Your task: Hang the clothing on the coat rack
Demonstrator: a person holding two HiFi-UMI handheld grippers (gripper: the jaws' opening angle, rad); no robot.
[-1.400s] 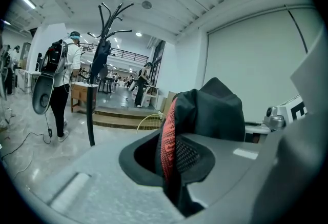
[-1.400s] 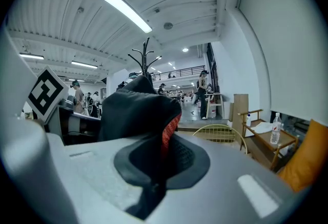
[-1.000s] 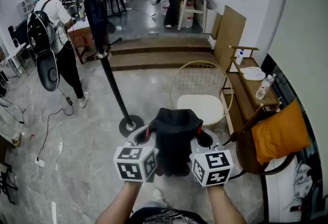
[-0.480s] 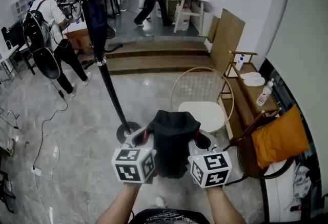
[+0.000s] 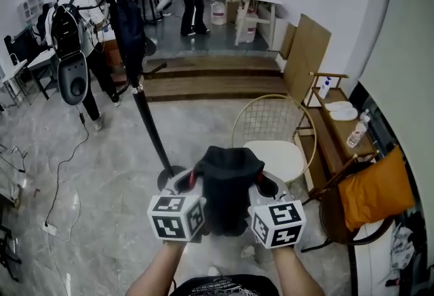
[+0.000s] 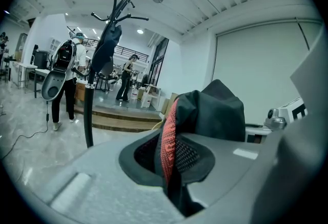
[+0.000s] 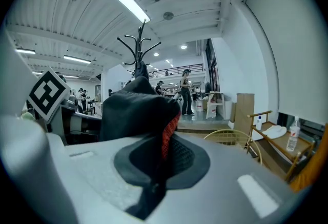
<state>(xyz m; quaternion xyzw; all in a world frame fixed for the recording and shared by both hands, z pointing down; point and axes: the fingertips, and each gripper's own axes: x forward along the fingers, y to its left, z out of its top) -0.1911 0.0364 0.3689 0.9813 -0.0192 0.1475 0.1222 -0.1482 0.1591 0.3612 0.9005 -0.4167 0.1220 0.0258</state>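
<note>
A black garment (image 5: pixel 227 186) with a red trim hangs bunched between my two grippers, low in the head view. My left gripper (image 5: pixel 192 179) is shut on its left part; the cloth (image 6: pixel 205 115) with the red edge fills its jaws. My right gripper (image 5: pixel 263 183) is shut on the right part of the same cloth (image 7: pixel 138 110). The black coat rack (image 5: pixel 146 125) stands ahead and to the left on a round base, with a dark garment (image 5: pixel 127 24) hanging from its upper hooks. Its branched hooks (image 6: pixel 120 5) show in the left gripper view.
A gold wire chair with a white seat (image 5: pixel 274 139) stands just ahead on the right. A wooden shelf unit (image 5: pixel 332 118) with bottles and a chair with an orange cushion (image 5: pixel 373 189) are at far right. A person with a backpack (image 5: pixel 71 37) stands left; cables (image 5: pixel 64 179) lie on the floor.
My grippers and the garment hold the same place. The view has shifted a little toward the rack; the person at left and the one at the back have walked.
</note>
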